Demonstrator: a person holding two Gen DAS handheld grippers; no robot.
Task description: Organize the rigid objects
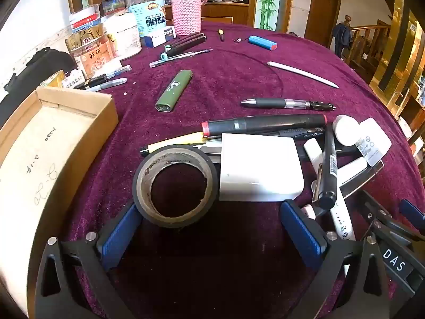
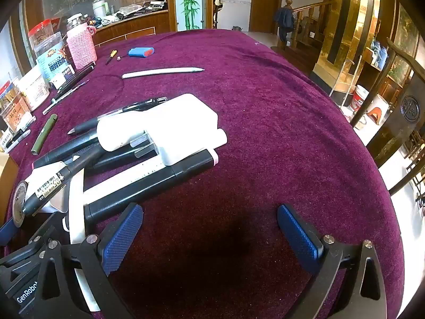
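Observation:
A pile of pens, markers and white chargers lies on the purple tablecloth. In the left wrist view a black tape roll [image 1: 175,184] lies flat just ahead of my open, empty left gripper [image 1: 211,224], next to a white charger block [image 1: 259,170]. An open cardboard box [image 1: 50,143] stands at the left. A green lighter [image 1: 174,90] and a black pen [image 1: 288,104] lie farther off. My right gripper [image 2: 209,223] is open and empty over bare cloth, right of a black marker [image 2: 148,183] and a white plug adapter [image 2: 164,125].
Jars, a pink knit-covered bottle [image 1: 186,13] and more pens stand at the far left. A blue battery pack [image 1: 262,42] and a white stylus [image 1: 302,74] lie farther back. The table edge curves at the right, with a wooden chair [image 2: 398,122] beyond it.

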